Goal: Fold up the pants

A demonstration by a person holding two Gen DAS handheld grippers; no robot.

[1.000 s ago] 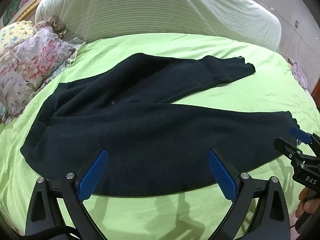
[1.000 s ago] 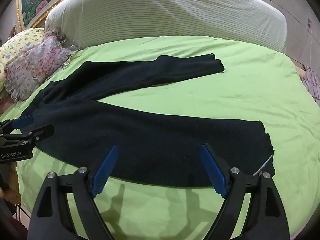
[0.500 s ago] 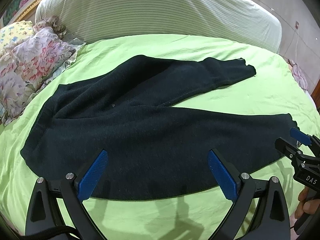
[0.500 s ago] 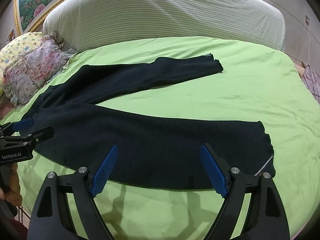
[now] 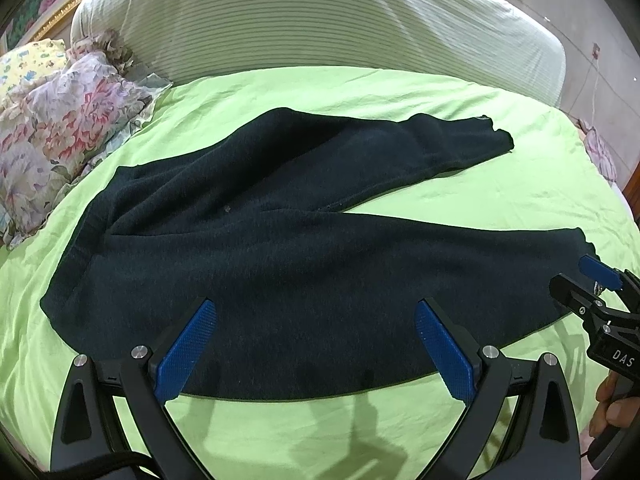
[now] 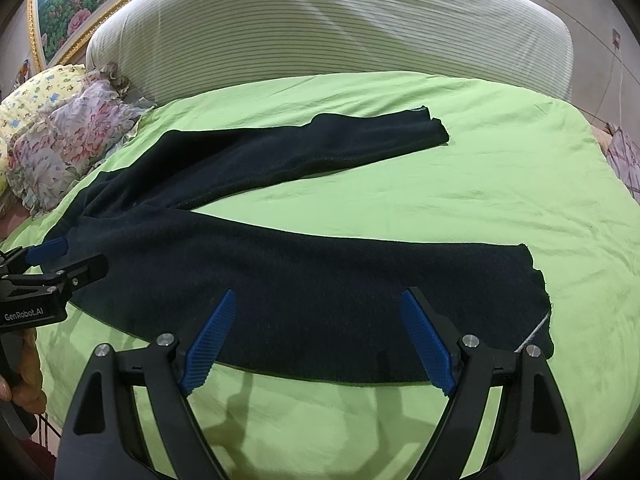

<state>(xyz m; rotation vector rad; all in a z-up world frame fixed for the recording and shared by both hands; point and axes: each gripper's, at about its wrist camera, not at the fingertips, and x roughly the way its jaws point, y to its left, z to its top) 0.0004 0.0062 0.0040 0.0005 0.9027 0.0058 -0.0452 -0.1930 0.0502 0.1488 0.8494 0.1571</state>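
Pants, dark and fleecy, lie spread flat on the green sheet of the bed, waist toward the floral pillow, two legs splayed apart in a V toward the other side.

From the left wrist view the waistband end and the crotch fill the middle, and the right hand-held gripper pokes in at the right edge beside the near leg's cuff. The right wrist view shows instead the whole length of the near leg to its frayed cuff, a pale thread at that cuff's corner, a framed flower picture above the striped headboard, and the left hand-held gripper at the left edge over the waist area.

Compared with a second ago, both cameras have eased slightly back or up: the garment sits a little lower and farther in each frame, and its shape has not changed.

Left hand-held gripper: fingers spread wide, nothing between them, hovering over the near hem. Right hand-held gripper: equally wide open, empty, above the near leg's edge.
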